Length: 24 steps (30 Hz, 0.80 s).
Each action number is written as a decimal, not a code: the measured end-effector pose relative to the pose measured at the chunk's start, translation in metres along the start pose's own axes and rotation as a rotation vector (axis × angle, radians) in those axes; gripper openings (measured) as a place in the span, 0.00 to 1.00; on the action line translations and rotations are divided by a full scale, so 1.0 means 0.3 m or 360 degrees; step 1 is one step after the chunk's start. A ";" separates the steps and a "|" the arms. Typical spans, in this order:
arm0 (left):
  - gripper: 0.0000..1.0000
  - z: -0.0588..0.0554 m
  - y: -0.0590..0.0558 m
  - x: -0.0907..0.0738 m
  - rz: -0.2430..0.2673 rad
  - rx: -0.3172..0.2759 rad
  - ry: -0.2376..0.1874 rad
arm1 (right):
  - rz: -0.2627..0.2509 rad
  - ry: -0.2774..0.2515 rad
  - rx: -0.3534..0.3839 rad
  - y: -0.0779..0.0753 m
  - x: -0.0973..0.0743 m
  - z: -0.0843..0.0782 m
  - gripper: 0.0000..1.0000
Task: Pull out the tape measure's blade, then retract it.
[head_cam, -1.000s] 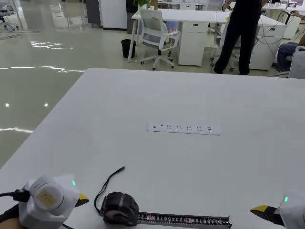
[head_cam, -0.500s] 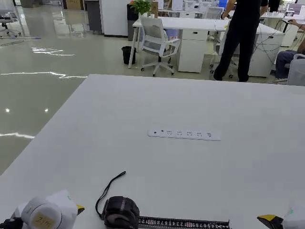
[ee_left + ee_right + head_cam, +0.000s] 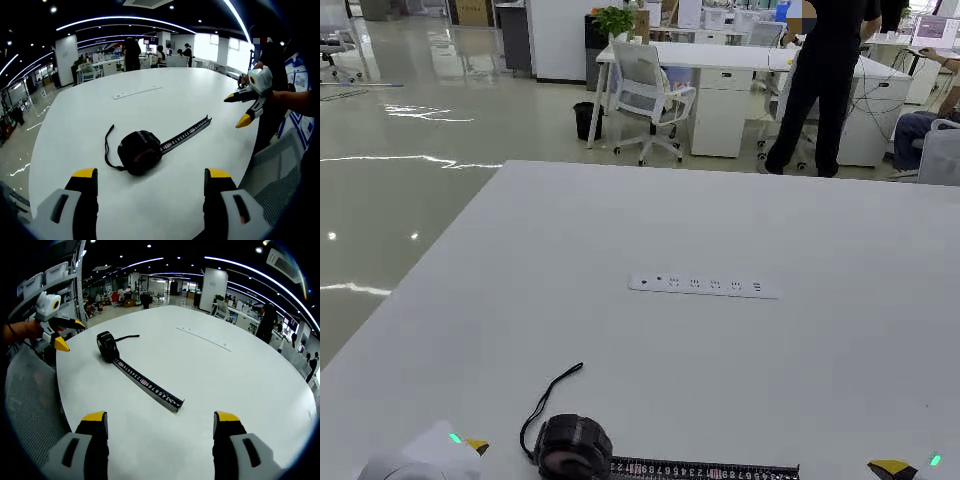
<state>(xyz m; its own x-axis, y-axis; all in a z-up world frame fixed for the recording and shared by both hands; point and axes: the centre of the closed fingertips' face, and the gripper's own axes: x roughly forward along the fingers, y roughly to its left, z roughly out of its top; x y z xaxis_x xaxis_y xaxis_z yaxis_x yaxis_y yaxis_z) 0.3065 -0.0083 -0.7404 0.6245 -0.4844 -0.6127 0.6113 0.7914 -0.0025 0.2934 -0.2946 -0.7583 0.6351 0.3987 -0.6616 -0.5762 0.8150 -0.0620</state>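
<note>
Flanking one tape measure [image 3: 573,447], two hand-held grippers [image 3: 70,335] [image 3: 237,110]

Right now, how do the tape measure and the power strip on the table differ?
The tape measure is black with a round case; the power strip is white, long and flat. The tape measure lies by the person's edge of the table, the power strip farther toward the middle. The tape measure has its blade pulled out and a strap trailing; the power strip is one plain bar. Both rest on the white table.
</note>
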 end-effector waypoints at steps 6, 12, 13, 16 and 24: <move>0.92 0.021 -0.015 -0.004 0.0058 -0.0017 -0.0043 | -0.0056 -0.0034 0.0059 0.028 -0.006 0.027 0.90; 0.98 0.040 -0.019 -0.013 0.0111 -0.0058 -0.0083 | -0.0131 -0.0055 0.0117 0.042 -0.013 0.044 0.92; 0.99 0.041 -0.019 -0.014 0.0120 -0.0062 -0.0083 | -0.0150 -0.0048 0.0148 0.045 -0.014 0.043 0.92; 0.99 0.050 -0.020 -0.017 0.0139 -0.0078 -0.0092 | -0.0182 -0.0050 0.0195 0.057 -0.014 0.049 0.92; 0.99 0.044 -0.030 -0.018 0.0175 -0.0077 -0.0074 | -0.0239 -0.0062 0.0269 0.103 -0.017 0.064 0.92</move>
<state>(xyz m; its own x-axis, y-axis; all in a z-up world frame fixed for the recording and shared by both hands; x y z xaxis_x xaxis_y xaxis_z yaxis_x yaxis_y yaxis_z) 0.3039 -0.0178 -0.7266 0.7092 -0.4095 -0.5739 0.5142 0.8573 0.0237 0.2821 -0.2634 -0.7426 0.7284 0.2812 -0.6248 -0.3817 0.9238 -0.0293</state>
